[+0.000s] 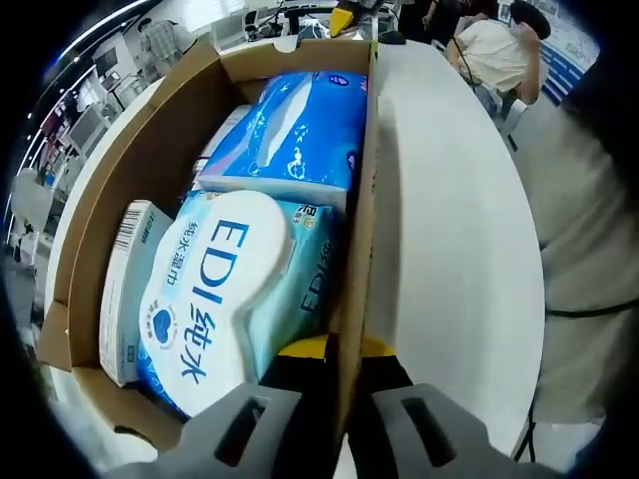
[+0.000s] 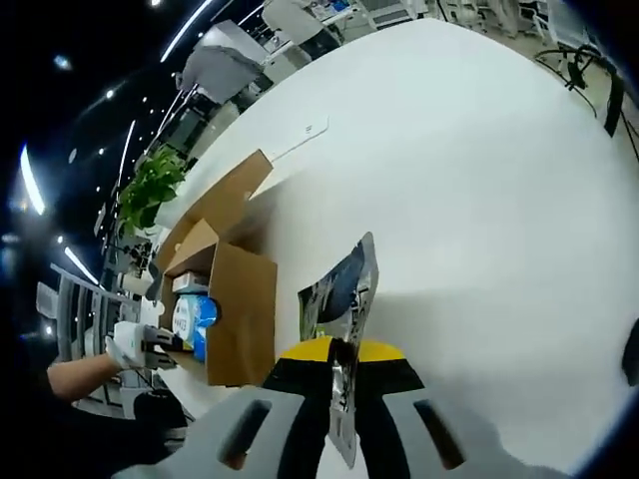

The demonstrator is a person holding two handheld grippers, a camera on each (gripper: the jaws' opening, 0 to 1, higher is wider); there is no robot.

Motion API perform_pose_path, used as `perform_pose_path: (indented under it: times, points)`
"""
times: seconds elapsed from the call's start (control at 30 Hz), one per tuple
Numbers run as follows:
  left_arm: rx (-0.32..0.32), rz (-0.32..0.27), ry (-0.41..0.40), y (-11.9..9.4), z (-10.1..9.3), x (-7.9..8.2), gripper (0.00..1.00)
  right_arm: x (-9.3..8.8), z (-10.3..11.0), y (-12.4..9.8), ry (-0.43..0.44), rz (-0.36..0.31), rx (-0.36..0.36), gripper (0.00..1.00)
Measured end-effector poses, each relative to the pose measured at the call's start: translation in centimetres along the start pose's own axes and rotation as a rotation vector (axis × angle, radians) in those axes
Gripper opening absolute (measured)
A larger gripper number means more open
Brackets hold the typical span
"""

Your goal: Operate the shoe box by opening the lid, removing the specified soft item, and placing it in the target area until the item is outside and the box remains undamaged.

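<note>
White counter [image 2: 479, 200] spreads under our work, bearing the open cardboard box [image 1: 120, 200] packed with blue wipe packs [image 1: 240, 289]. Our left gripper [image 1: 334, 424] clamps the box's right wall. Our right gripper [image 2: 339, 429] pinches a silvery-blue soft pouch [image 2: 344, 299] upright over the counter, right of the box.

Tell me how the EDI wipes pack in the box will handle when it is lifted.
The EDI wipes pack looks soft: rounded bulging film, so it probably sags under a claw. Its glossy wrap may slip. It sits wedged between the cardboard box wall and a blue pack, so it may drag.
</note>
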State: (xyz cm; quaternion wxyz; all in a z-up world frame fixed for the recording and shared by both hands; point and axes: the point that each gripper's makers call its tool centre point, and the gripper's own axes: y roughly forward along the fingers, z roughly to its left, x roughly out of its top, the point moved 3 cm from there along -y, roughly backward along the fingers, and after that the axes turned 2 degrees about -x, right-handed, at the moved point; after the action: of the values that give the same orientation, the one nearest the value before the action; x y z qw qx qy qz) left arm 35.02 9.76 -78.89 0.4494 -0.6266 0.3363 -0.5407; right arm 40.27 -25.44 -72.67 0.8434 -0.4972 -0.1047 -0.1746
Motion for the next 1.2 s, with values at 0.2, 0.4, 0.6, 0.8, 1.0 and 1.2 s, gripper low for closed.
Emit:
perform_pose_path:
  times: [0.2, 0.4, 0.6, 0.8, 1.0, 1.2]
  points:
    - [0.000, -0.001, 0.000, 0.0, 0.0, 0.0, 0.01, 0.2, -0.3, 0.7, -0.060, -0.014, -0.063, 0.05]
    - [-0.003, -0.001, -0.001, 0.0, 0.0, 0.0, 0.01, -1.1, 0.0, 1.1, -0.025, 0.056, -0.032, 0.07]
    - [-0.006, 0.000, -0.005, 0.0, 0.0, 0.0, 0.01, -0.8, -0.7, 1.2, -0.066, 0.036, -0.063, 0.08]
    - [-0.004, 0.001, -0.009, 0.0, 0.0, 0.1, 0.01, -0.7, -1.6, 1.4, -0.089, 0.028, -0.104, 0.11]
    - [-0.004, 0.001, -0.009, 0.0, 0.0, 0.1, 0.01, -0.4, -2.6, 1.7, -0.104, 0.027, -0.135, 0.13]
    - [-0.006, 0.001, -0.010, 0.0, 0.0, 0.1, 0.01, -0.2, -2.9, 1.7, -0.139, 0.021, -0.170, 0.14]
